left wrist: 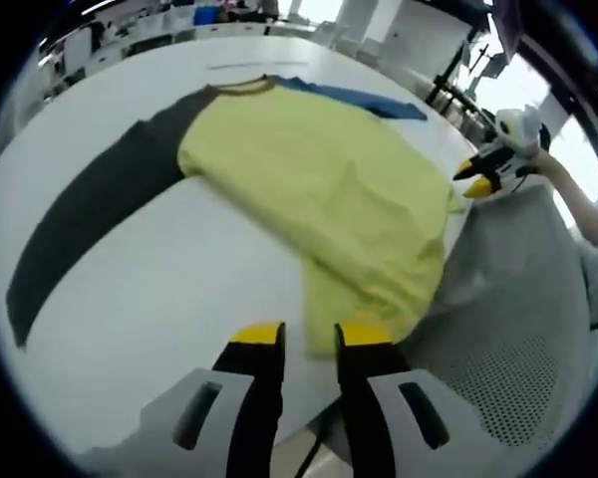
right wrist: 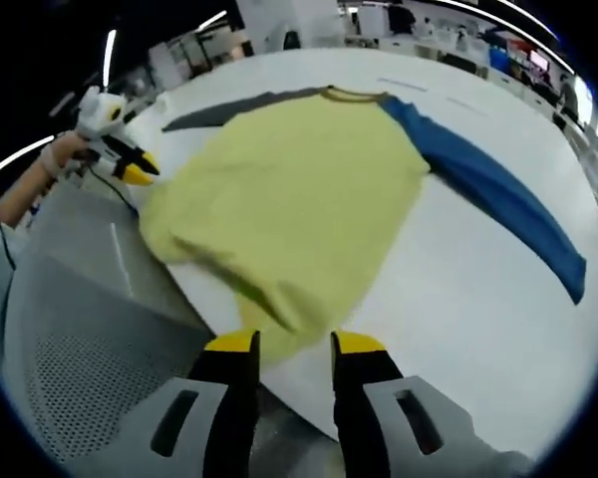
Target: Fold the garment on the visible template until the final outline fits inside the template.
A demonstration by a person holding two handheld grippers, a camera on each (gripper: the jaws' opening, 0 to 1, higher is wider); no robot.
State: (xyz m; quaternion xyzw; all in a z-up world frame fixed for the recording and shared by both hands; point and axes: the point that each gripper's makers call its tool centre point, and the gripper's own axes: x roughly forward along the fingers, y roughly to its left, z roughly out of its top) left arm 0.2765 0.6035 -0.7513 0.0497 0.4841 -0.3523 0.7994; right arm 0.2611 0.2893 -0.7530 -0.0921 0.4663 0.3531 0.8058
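We see a white table (left wrist: 179, 299) with a rounded edge. One garment (left wrist: 319, 179) lies directly on it, spread flat: a yellow body, a dark grey sleeve (left wrist: 90, 209) stretched out to one side, and a blue sleeve (right wrist: 498, 199) to the other. The yellow hem reaches the table's near edge, slightly rumpled.
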